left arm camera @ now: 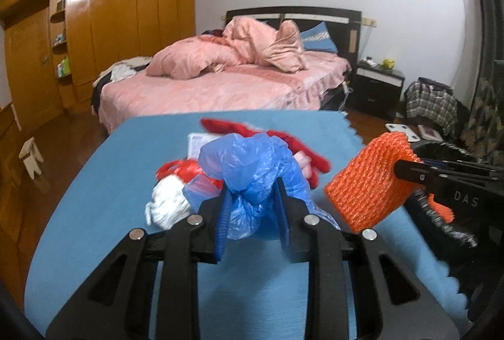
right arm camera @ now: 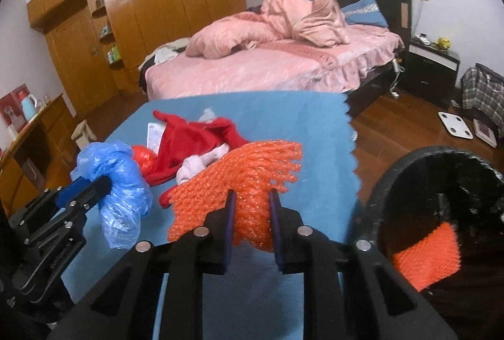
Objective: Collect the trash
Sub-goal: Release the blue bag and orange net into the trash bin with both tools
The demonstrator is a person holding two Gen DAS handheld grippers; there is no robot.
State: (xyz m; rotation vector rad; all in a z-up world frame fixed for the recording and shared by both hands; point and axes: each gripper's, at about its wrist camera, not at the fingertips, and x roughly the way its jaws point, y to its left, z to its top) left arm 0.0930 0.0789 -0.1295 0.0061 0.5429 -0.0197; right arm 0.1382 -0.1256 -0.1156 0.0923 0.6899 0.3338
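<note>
The left gripper (left arm camera: 252, 198) has its jaws clamped on a crinkly blue plastic bag (left arm camera: 249, 170) above the blue tabletop (left arm camera: 94, 198). The right gripper's (right arm camera: 252, 207) jaws pinch knobbly orange foam netting (right arm camera: 239, 179), just beside the round black bin (right arm camera: 441, 214), where another orange piece (right arm camera: 428, 258) lies inside.

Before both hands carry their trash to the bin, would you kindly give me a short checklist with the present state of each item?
1. Left gripper clamped on the blue plastic bag: ok.
2. Right gripper clamped on the orange foam net: ok.
3. Bin open at the top: ok; another orange net already lies inside.
4. Net clear of the blue table cover: cannot tell; its lower end hangs close to it.
5. Blue bag free of the red plastic bag beside it: cannot tell.
6. Trash left for later: the white wad remains on the cover.
</note>
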